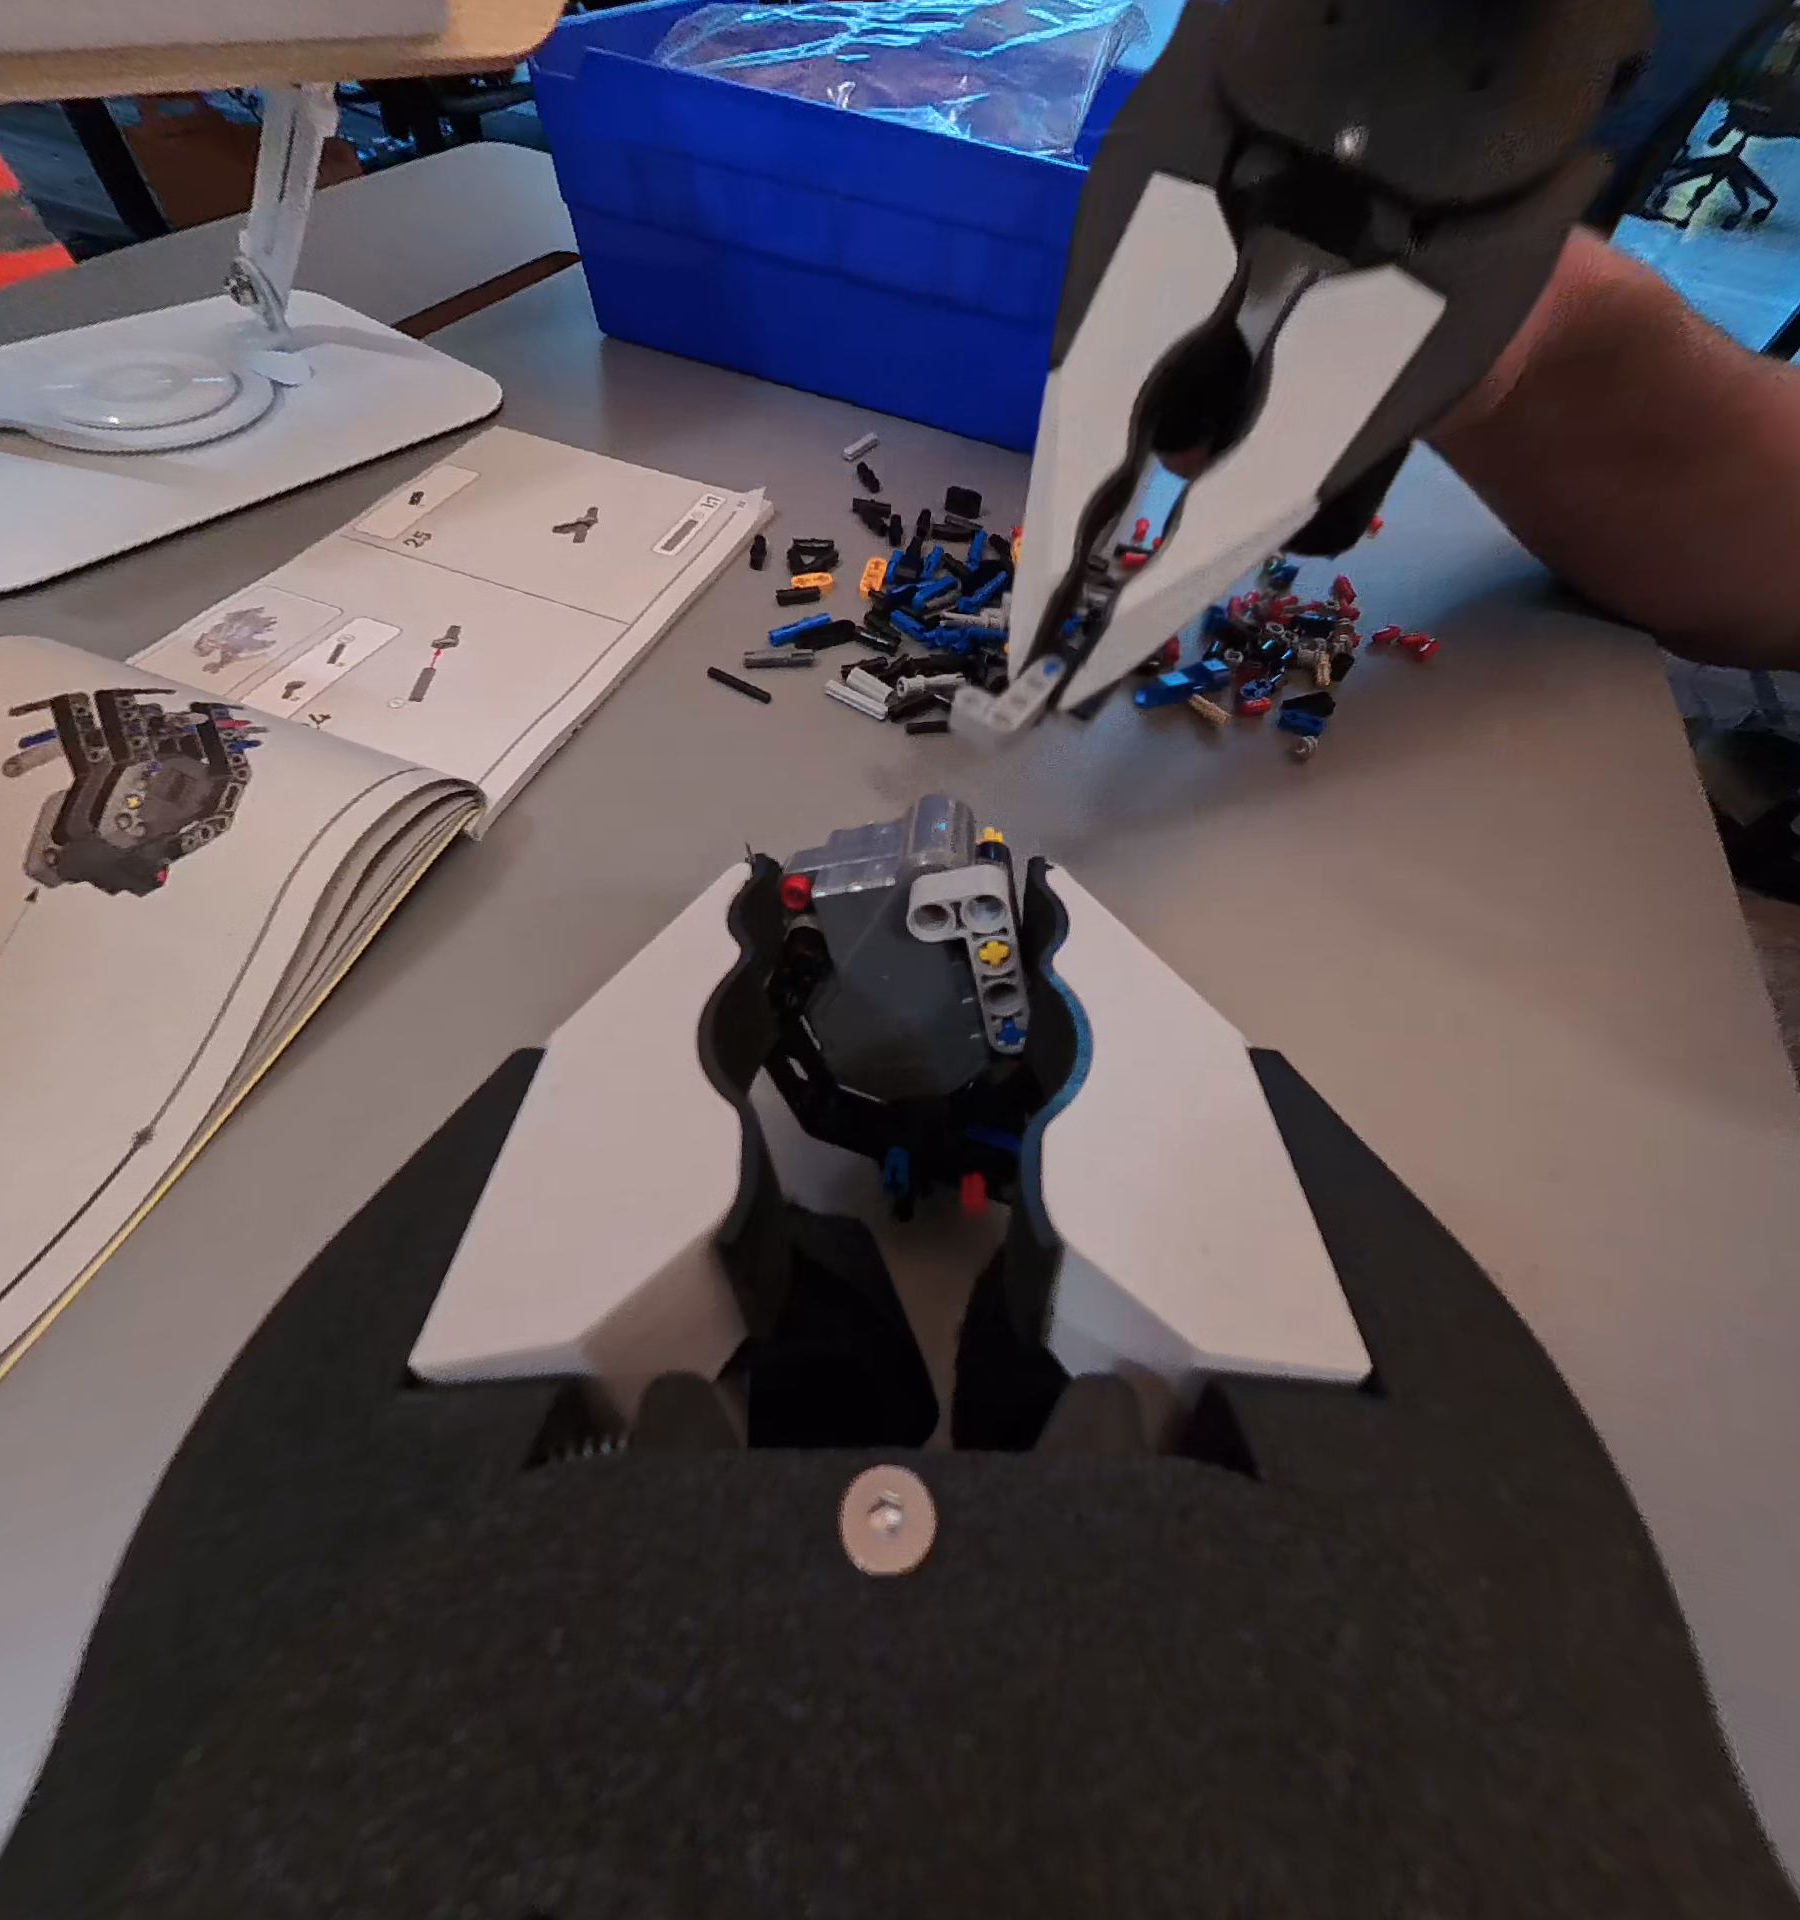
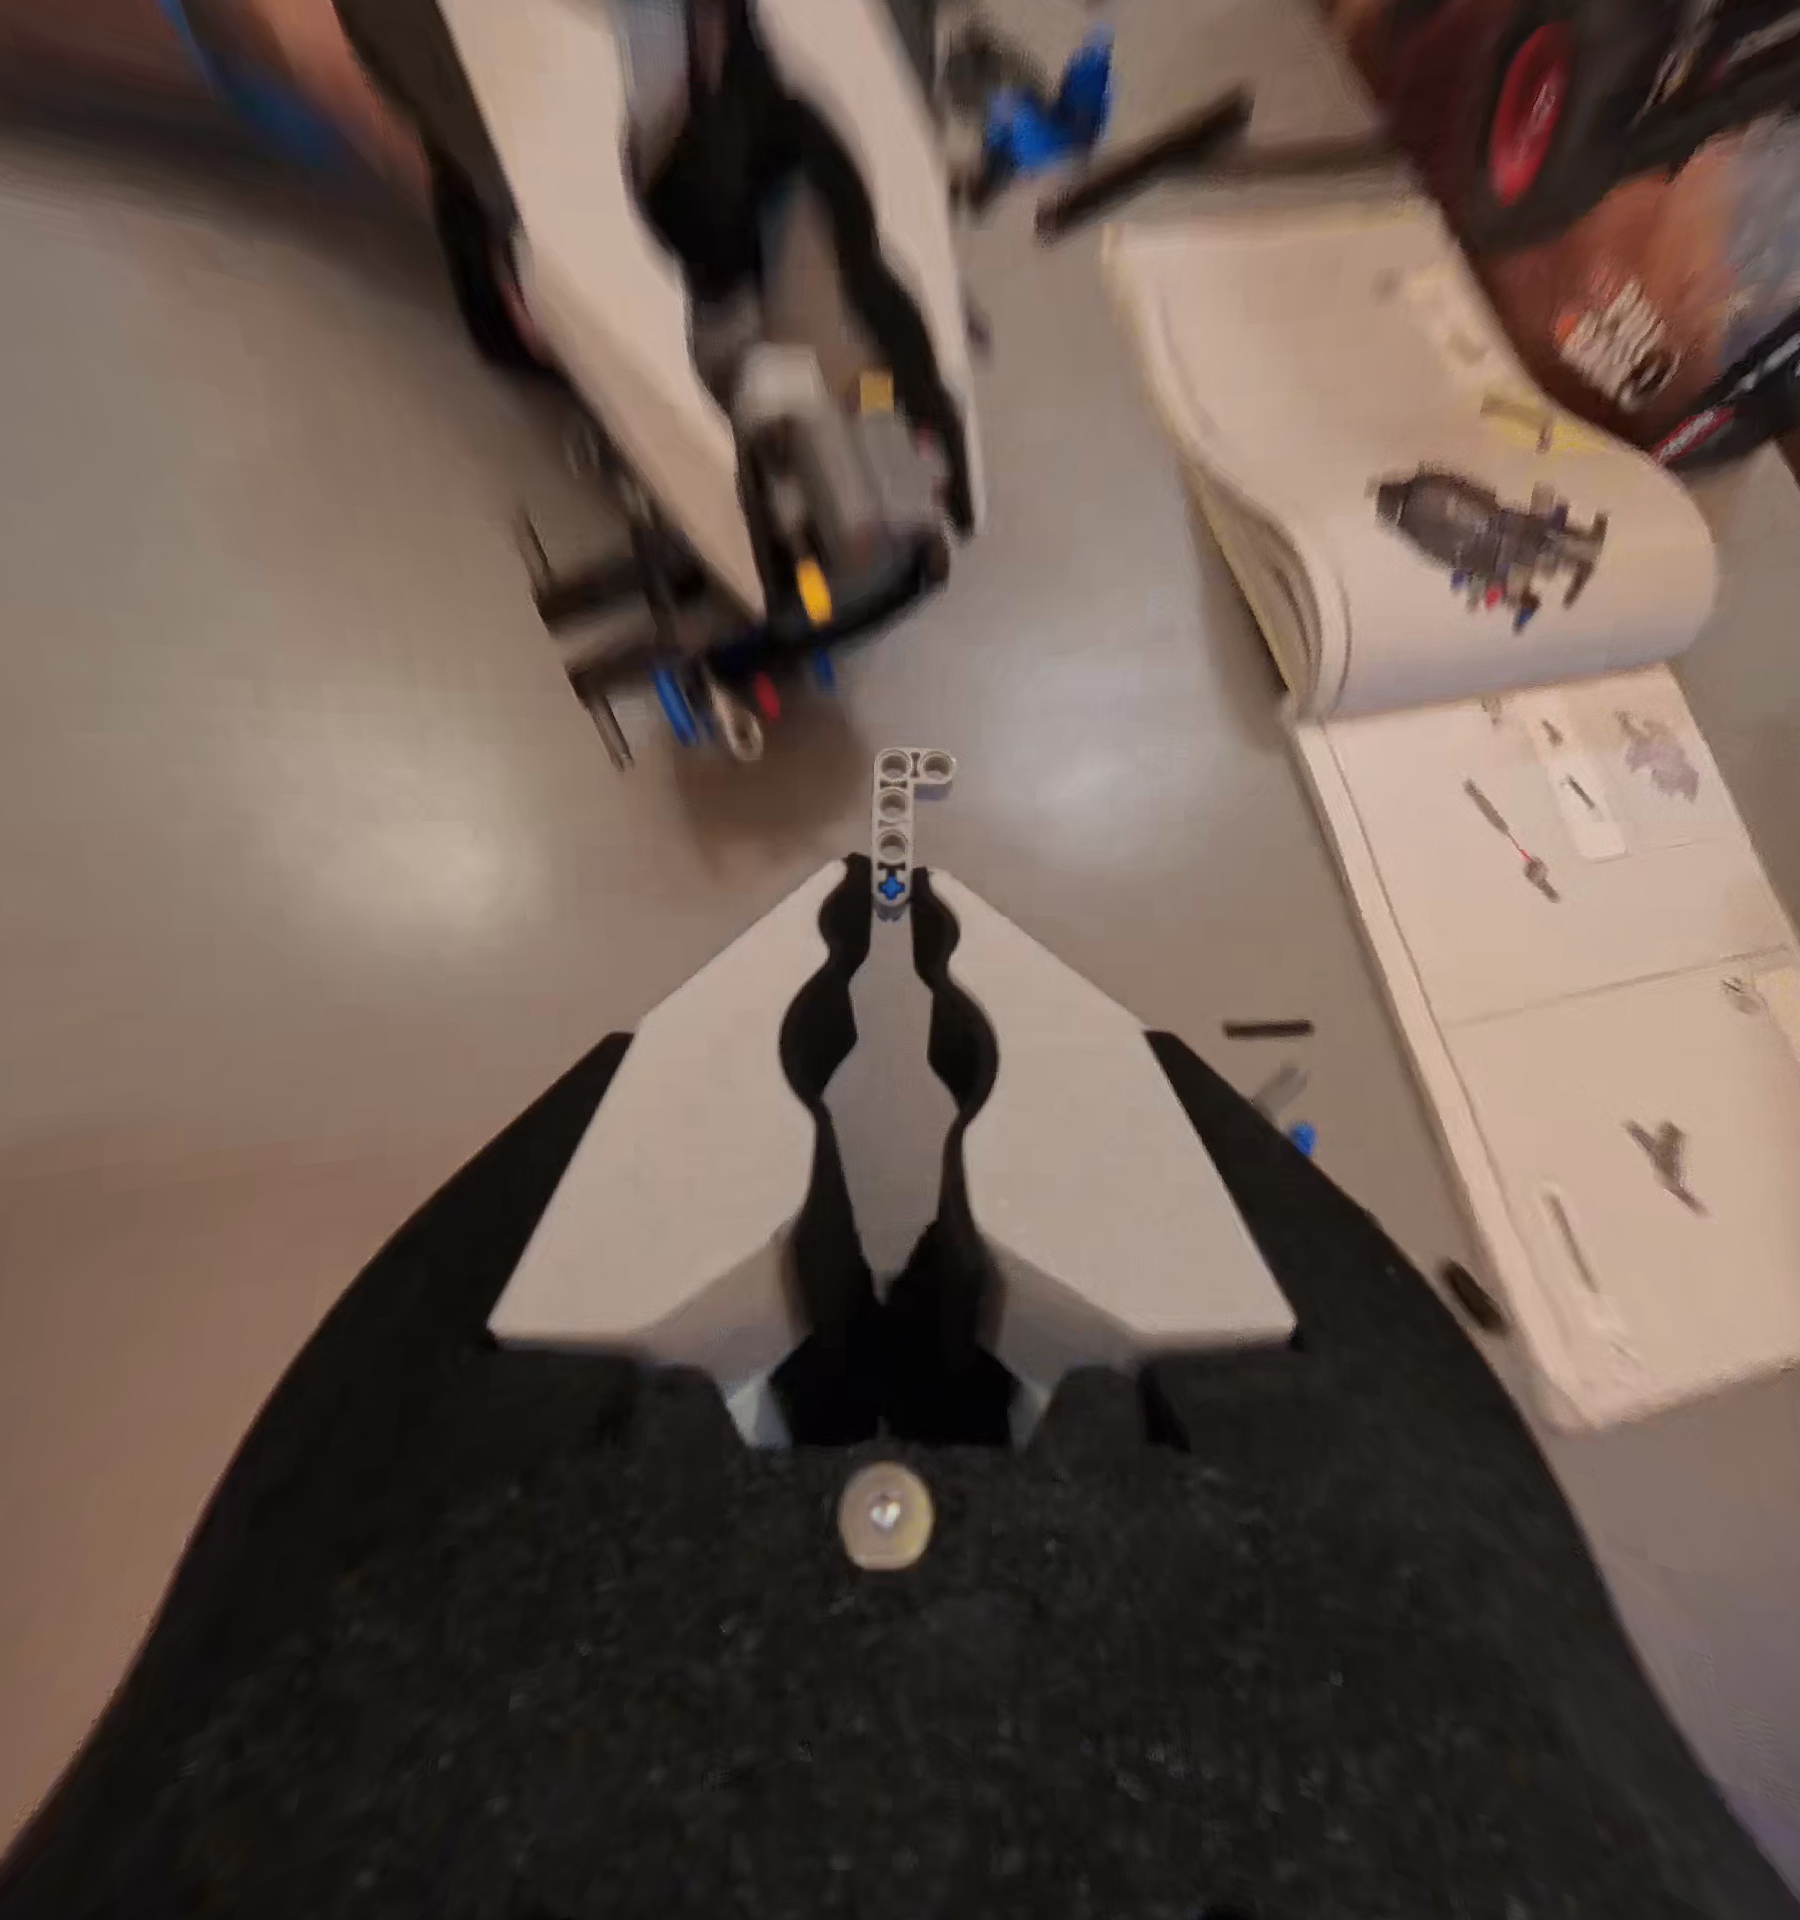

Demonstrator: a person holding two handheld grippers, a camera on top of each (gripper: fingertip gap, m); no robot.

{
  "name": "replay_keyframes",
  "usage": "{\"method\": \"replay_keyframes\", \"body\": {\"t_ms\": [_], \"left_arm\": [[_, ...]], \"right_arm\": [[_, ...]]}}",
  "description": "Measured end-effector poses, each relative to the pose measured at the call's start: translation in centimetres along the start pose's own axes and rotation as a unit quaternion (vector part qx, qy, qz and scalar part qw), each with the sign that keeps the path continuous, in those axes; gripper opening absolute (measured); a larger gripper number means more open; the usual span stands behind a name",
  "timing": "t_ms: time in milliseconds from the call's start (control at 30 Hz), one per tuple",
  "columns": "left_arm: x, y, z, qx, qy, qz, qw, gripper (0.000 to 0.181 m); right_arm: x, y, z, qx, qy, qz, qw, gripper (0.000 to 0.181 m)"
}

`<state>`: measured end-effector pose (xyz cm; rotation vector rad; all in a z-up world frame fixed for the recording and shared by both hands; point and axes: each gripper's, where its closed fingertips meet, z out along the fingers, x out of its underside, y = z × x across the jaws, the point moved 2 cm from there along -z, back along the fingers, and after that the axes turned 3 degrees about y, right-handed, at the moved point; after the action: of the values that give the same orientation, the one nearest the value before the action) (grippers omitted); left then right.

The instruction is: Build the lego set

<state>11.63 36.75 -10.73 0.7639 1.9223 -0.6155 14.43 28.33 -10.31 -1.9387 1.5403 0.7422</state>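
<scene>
Two grippers working: left gripper (image 1: 901, 883) clamps the dark, chunky lego assembly (image 1: 901, 997) at centre; right gripper (image 2: 888, 873), angling in from one o'clock, pinches a pale L-shaped beam (image 2: 901, 805) with round holes.

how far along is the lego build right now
Partly built. Done: a grey and black sub-assembly, with one light grey L-shaped beam already on it, sits clamped in the left gripper. In hand: the right gripper pinches a second L-shaped beam with a blue pin, near the assembly but not yet attached. Left: a pile of loose pieces on the table, and the open instruction booklet pictures a bigger model.
</scene>
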Motion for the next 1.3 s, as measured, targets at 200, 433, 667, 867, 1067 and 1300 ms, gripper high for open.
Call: {"method": "replay_keyframes", "body": {"t_ms": [200, 433, 667, 867, 1067, 1300], "left_arm": [[0.3, 0.1, -0.5, 0.026, 0.012, -0.014, 1.000, 0.044], [0.8, -0.6, -1.0, 0.054, 0.021, 0.030, 0.998, 0.044], [1.2, -1.1, -1.6, 0.073, 0.017, 0.076, 0.994, 0.045], [1.9, -1.6, -1.8, 0.088, 0.032, 0.096, 0.991, 0.050], [2.5, -1.4, -1.7, 0.080, 0.046, 0.110, 0.990, 0.054], [1.4, -0.1, -1.2, 0.069, 0.025, 0.010, 0.997, 0.051]], "right_arm": [[-3.2, 0.8, 0.5, -0.159, -0.156, 0.213, 0.951, 0.006], [-2.4, 1.4, 1.6, -0.165, -0.138, 0.207, 0.954, 0.006], [-2.4, 2.0, 1.9, -0.186, -0.142, 0.208, 0.950, 0.006], [-2.4, 1.9, 1.6, -0.188, -0.143, 0.209, 0.949, 0.006], [-2.5, 2.0, 1.5, -0.194, -0.147, 0.209, 0.947, 0.006], [-3.4, 1.7, 1.4, -0.184, -0.199, 0.216, 0.938, 0.006]]}}
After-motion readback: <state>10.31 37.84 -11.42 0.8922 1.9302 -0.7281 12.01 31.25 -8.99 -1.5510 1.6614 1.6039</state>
